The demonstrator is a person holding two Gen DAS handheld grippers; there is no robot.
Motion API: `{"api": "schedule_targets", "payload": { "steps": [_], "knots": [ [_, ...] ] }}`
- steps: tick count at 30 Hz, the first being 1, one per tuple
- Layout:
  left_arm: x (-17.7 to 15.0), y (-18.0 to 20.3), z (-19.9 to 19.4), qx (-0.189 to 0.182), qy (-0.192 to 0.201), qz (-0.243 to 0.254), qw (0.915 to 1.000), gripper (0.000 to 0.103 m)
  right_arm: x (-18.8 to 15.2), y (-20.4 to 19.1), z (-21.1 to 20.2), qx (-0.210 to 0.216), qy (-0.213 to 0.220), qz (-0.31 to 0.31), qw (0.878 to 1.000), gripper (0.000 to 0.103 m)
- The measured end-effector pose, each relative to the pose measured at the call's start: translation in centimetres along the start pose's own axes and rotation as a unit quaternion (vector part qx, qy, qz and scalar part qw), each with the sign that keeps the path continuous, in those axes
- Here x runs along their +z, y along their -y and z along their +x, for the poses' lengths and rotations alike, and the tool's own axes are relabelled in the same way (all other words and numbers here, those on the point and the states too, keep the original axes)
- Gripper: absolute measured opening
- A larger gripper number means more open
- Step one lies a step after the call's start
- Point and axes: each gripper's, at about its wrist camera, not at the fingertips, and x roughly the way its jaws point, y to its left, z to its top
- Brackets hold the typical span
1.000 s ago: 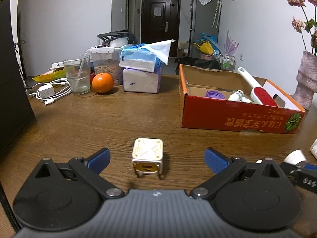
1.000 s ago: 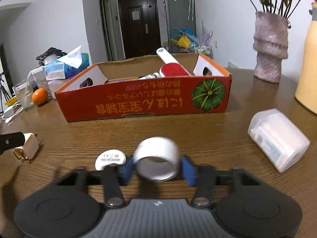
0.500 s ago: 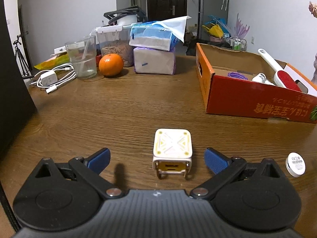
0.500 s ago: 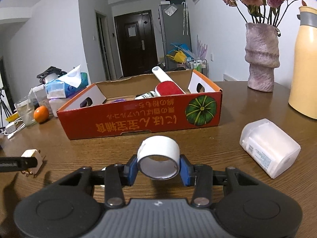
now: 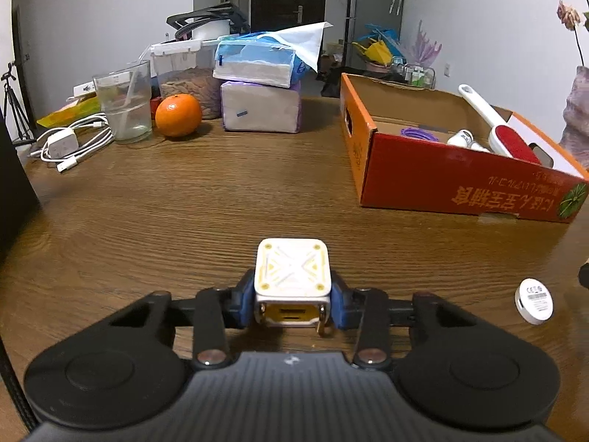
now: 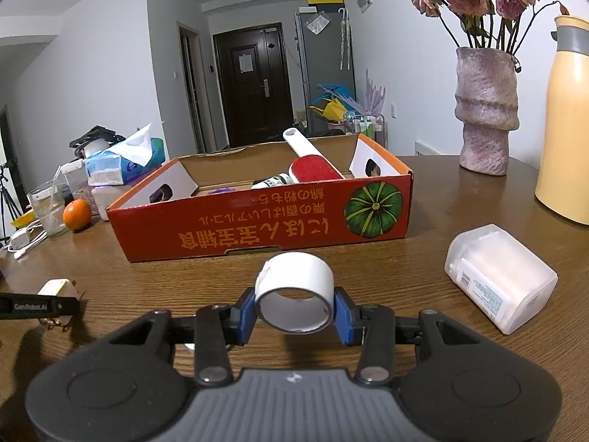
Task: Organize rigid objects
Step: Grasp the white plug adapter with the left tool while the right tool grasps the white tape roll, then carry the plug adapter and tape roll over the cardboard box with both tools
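My left gripper (image 5: 292,304) is shut on a white and yellow cube plug adapter (image 5: 292,276) at the wooden table's surface. My right gripper (image 6: 294,311) is shut on a white tape roll (image 6: 294,296) and holds it above the table, in front of the red cardboard box (image 6: 265,226). The box (image 5: 460,184) holds a red lint brush (image 5: 510,143), a purple coil (image 5: 418,133) and a small white bottle (image 5: 462,138). The adapter and the left gripper's finger also show at the far left of the right wrist view (image 6: 55,291). A white round disc (image 5: 534,300) lies on the table to the right of my left gripper.
A translucent white plastic box (image 6: 500,281) lies right of my right gripper. A pink vase (image 6: 486,110) and a yellow jug (image 6: 565,125) stand at back right. An orange (image 5: 178,115), a glass (image 5: 123,105), tissue packs (image 5: 261,88) and a white charger cable (image 5: 70,143) sit at back left.
My left gripper has closed on the cube adapter, which stood free between open fingers before. My right gripper has risen with the tape roll and moved nearer the box.
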Motion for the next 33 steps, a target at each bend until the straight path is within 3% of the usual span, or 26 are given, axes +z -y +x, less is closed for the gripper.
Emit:
{"api": "schedule_targets", "payload": {
  "steps": [10, 17, 33],
  "knots": [
    [0.0, 0.3, -0.5, -0.001, 0.001, 0.0, 1.0, 0.04, 0.0, -0.1, -0.1, 0.003, 0.007, -0.002, 1.0, 0.042],
    [0.0, 1.2, -2.1, -0.006, 0.031, 0.011, 0.9994, 0.04, 0.1, 0.0, -0.4, 0.006, 0.015, 0.0, 1.0, 0.042],
    [0.2, 4.8, -5.2, -0.05, 0.073, 0.025, 0.9957, 0.04, 0.4, 0.0, -1.4, 0.015, 0.044, 0.005, 0.999, 0.042]
  ]
}}
